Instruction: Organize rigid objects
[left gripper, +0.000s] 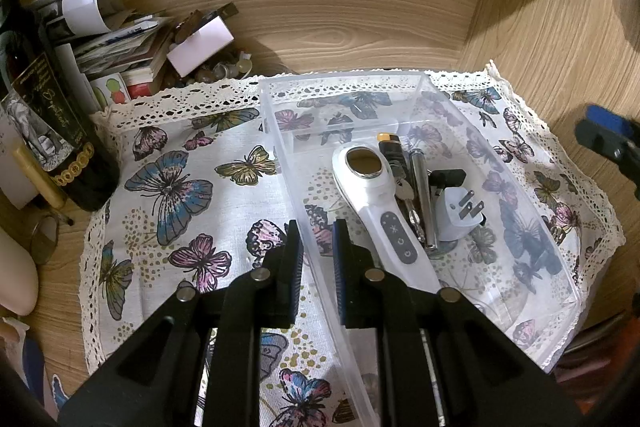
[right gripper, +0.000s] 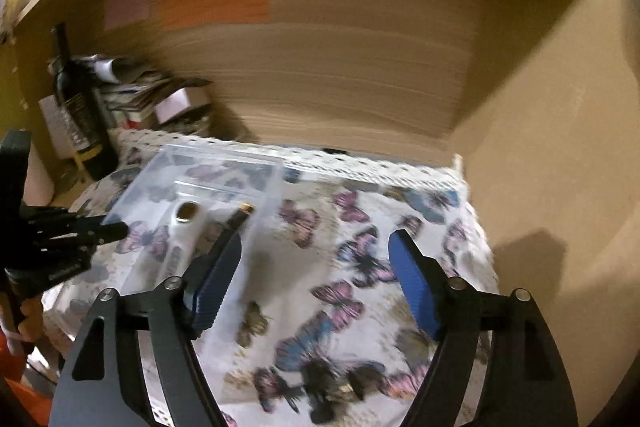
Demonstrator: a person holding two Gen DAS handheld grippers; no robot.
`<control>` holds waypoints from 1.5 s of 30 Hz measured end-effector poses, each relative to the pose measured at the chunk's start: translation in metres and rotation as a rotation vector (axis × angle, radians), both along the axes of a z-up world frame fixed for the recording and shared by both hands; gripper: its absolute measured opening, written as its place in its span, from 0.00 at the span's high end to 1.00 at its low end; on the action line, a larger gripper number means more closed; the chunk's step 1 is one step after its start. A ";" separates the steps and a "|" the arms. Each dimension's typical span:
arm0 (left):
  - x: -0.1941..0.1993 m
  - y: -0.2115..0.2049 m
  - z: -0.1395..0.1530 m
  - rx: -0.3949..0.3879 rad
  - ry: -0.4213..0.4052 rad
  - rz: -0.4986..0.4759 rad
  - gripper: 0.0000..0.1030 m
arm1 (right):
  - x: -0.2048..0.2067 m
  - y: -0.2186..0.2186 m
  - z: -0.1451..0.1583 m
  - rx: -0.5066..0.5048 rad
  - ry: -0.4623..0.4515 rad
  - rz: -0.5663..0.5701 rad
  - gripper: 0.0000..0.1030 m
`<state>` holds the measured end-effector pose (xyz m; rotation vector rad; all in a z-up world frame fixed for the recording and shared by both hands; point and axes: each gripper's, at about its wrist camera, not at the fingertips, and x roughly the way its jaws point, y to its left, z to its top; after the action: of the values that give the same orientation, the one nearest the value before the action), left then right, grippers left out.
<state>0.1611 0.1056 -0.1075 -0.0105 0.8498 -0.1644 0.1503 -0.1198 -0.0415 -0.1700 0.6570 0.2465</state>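
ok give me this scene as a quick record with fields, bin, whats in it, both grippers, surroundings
bin: clear plastic bin on a butterfly cloth
contents: white handheld device, plug adapter, metal cylinder, keys, black and yellow item
left gripper: jaws narrowly apart either side of the bin's left wall; whether they grip it cannot be told
right gripper: open wide, empty, above the cloth right of the bin
surroundings: dark bottle and paper clutter at the left
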 end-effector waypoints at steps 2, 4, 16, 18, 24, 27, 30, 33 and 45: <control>0.000 0.000 0.000 0.001 0.000 0.000 0.88 | -0.006 -0.009 -0.004 -0.006 0.001 -0.036 0.28; 0.000 0.000 0.000 0.001 0.000 0.000 0.88 | -0.012 -0.016 -0.011 -0.014 0.015 -0.066 0.28; 0.000 -0.001 0.000 0.001 -0.001 0.000 0.88 | -0.016 -0.055 -0.084 0.084 0.249 -0.198 0.42; 0.000 -0.001 0.000 0.001 -0.001 0.000 0.88 | -0.014 -0.060 -0.094 0.106 0.294 -0.204 0.49; 0.000 -0.003 0.000 0.004 -0.002 0.000 0.88 | -0.018 -0.059 -0.103 0.091 0.307 -0.205 0.70; 0.000 -0.003 -0.001 0.004 -0.002 -0.001 0.88 | -0.020 -0.057 -0.102 0.079 0.298 -0.199 0.70; 0.000 -0.003 -0.001 0.003 -0.002 0.000 0.88 | -0.020 -0.056 -0.095 0.087 0.279 -0.196 0.70; 0.000 -0.002 -0.001 0.000 -0.001 0.000 0.88 | -0.017 -0.052 -0.086 0.083 0.247 -0.188 0.70; -0.001 -0.003 -0.001 -0.013 0.010 -0.002 0.88 | 0.000 -0.020 -0.032 0.049 0.089 -0.077 0.70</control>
<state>0.1603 0.1022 -0.1089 -0.0227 0.8586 -0.1716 0.1506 -0.1402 -0.0735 -0.0866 0.7438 0.1968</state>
